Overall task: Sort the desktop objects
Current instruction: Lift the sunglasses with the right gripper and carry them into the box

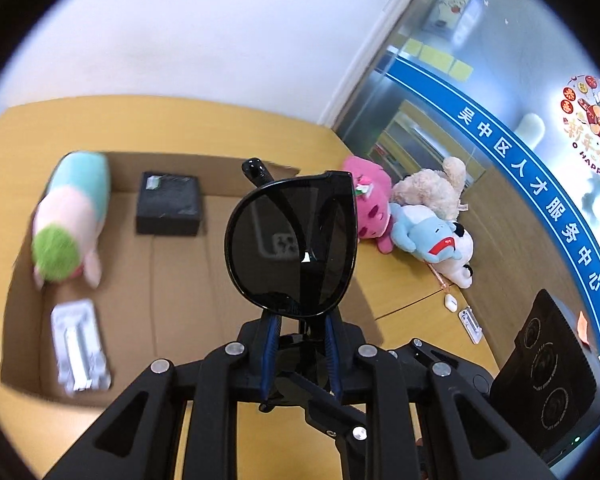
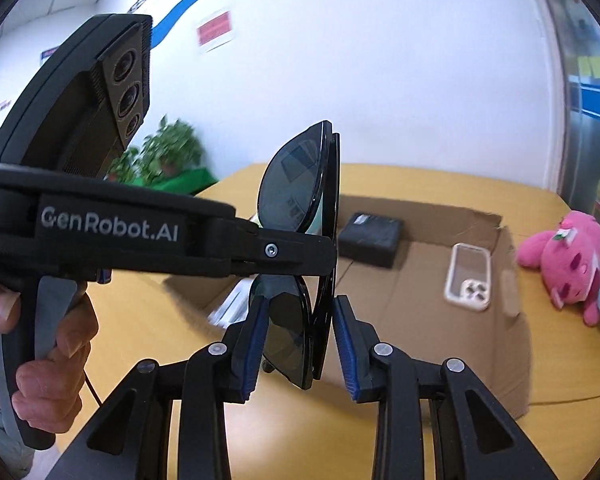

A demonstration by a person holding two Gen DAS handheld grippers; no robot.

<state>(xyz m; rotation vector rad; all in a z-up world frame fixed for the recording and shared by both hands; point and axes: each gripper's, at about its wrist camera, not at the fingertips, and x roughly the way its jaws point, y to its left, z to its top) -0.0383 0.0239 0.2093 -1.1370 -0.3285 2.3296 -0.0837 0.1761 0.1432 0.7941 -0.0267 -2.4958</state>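
Your left gripper (image 1: 300,354) is clamped on the folded black sunglasses (image 1: 292,240): glossy plastic frame, dark round lens face-on, one temple tip poking up behind. They're held in the air above the open cardboard box (image 1: 180,280).

Your right gripper (image 2: 300,344) has the same sunglasses (image 2: 300,208) edge-on between its ribbed blue pads (image 2: 254,344). The left pad is on the lens; the right pad looks just shy of the frame, so I can't tell if it really grips.

Left view only:
- fuzzy plush tube (image 1: 72,216), green end, pink and teal bands, at the box's left wall
- clear blister pack (image 1: 80,346) with a metal part, blurred
- matte black box (image 1: 168,204) at the back of the cardboard box
- beige plush (image 1: 432,188) and blue-white plush (image 1: 436,240) on the yellow worktop (image 1: 412,284) outside the box

Right view only:
- your hand (image 2: 56,340) on the left gripper's grey trigger
- clear phone case (image 2: 470,276) in the cardboard box, rounded corners, camera cut-out
- potted plant (image 2: 164,156) by the wall

Pink plush (image 2: 564,260) shows in both, on the worktop right of the box.
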